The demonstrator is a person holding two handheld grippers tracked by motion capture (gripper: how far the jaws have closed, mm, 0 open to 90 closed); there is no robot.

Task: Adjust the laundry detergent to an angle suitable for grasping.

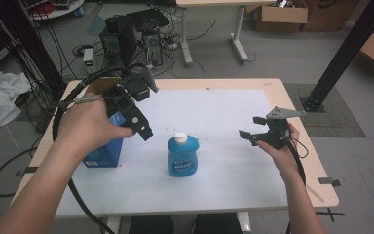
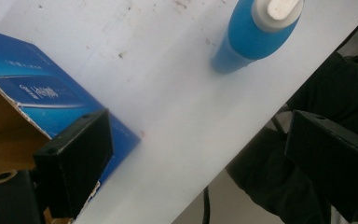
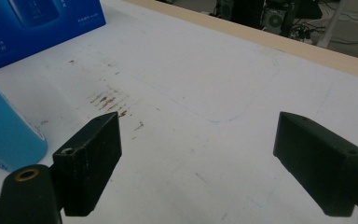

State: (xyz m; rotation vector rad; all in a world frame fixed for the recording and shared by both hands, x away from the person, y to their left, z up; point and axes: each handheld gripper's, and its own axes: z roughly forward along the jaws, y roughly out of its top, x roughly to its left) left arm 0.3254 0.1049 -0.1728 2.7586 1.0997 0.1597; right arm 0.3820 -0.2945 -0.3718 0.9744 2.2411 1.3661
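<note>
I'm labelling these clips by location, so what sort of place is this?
Probably a lab or workshop: a computer tower with loose cables sits on the floor, cardboard boxes stand behind, and a black metal frame post stands beside the table.

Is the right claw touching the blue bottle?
Apart. The high view shows bare white mat between the right claw and the blue bottle.

Even, soft overhead light, faint shadows (near tongs blurred in both gripper views), mild white glare.
</note>
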